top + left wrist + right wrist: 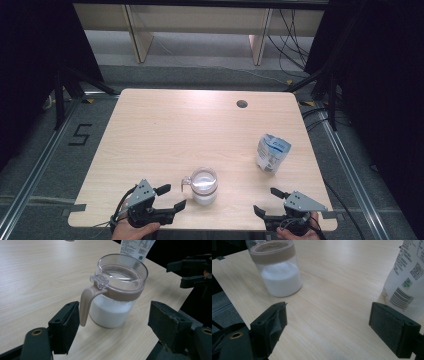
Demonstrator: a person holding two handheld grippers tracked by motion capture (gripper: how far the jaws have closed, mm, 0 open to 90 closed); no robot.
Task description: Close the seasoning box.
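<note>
Jar of white powder at the near edge, both grippers released beside it.

The lidded jar (204,186) stands upright, near centre of the table (165,125). Left gripper (172,197) spread wide, nothing between its jaws, handle (86,303) just beside one pad. Right gripper (267,200) also agape, empty. To grasp well: centre on the handle, close squarely. The left gripper view shows the lid's clear latch (99,281); the right gripper view shows barcodes on the white pouch (405,280) at far right.
</note>
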